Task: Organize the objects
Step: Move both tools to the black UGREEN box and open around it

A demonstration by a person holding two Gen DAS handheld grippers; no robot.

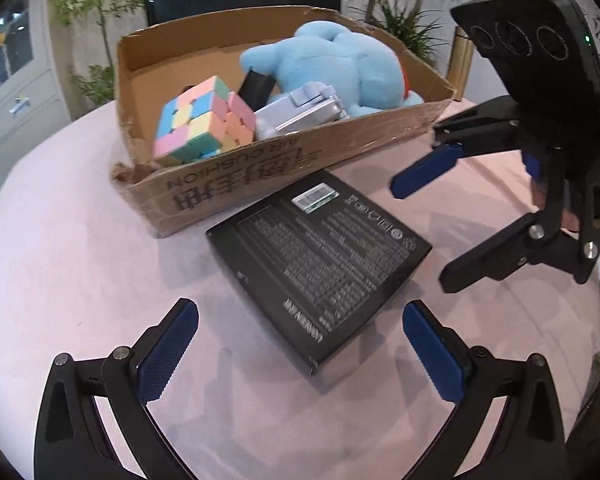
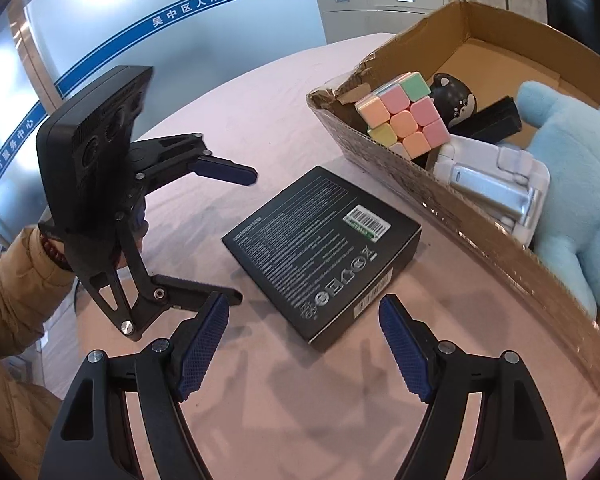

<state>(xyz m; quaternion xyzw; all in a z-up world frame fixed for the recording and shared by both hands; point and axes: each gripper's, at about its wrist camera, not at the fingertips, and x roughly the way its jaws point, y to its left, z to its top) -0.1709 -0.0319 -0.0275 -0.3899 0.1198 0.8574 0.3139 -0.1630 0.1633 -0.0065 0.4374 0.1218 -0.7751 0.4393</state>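
Inspecting the tabletop (image 1: 80, 272), we find one item outstanding: a flat black box (image 1: 320, 264) lying label side up on the pink cloth, just beside the near wall of the cardboard box (image 1: 260, 168) and apart from it.

Both tools are empty. The left gripper (image 1: 300, 352) has its blue pads wide apart on either side of the black box's near corner, touching nothing. The right gripper (image 2: 304, 344) likewise stands with jaws spread, short of the box's near edge.

Risks, in our judgement:
- The black box is broad and low. A grip taken corner to corner would likely slip or twist it; the pads need to meet two parallel sides.
- Both grippers approach the same item from adjoining sides, so their fingers may collide.
- The cardboard box is already crowded: a pastel puzzle cube (image 1: 204, 120), a grey folding stand (image 1: 300, 114), a blue plush toy (image 1: 340, 68) and a dark item behind. Free floor remains only at the far end, so a careless drop could leave the black box propped on the contents.
- The cardboard wall is torn and creased and may catch an edge.

The black box appears rigid, with white print, a barcode sticker and sharp, undamaged corners.
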